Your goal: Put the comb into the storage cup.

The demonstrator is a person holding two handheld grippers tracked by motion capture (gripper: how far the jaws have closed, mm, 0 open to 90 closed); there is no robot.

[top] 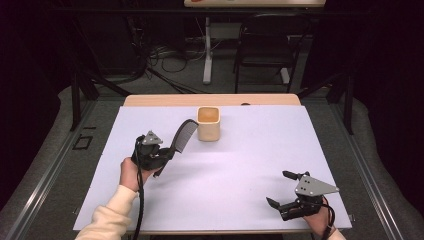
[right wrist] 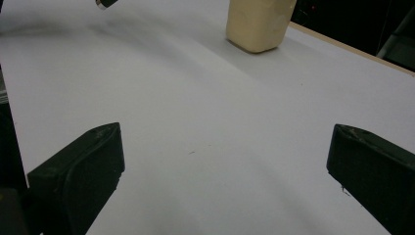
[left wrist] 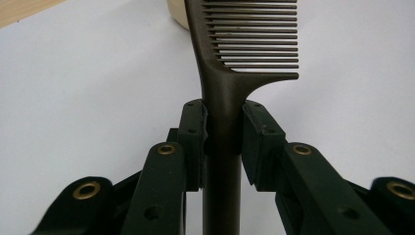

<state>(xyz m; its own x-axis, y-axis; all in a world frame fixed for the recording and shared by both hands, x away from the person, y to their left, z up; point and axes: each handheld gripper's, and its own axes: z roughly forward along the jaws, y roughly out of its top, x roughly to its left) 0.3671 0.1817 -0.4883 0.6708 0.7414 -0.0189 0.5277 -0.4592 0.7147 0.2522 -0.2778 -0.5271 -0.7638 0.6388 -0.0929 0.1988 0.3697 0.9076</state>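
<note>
The left gripper (top: 159,159) has its 2 jaws clamped on the handle of a dark brown plastic comb (top: 181,136), squeezing it from both sides, as the left gripper view shows plainly (left wrist: 222,132). The comb (left wrist: 244,44) tilts up over the white table cover (top: 240,165), its toothed end just beside a cream square-mouthed cup (top: 208,123) near the far edge. The right gripper (top: 282,190) rests low at the near right, jaws wide apart, holding nothing.

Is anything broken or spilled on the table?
Nothing stands out. The dark plastic comb is whole, clamped by its handle in the left gripper. The beige square cup stands upright, and the right gripper is open.
</note>
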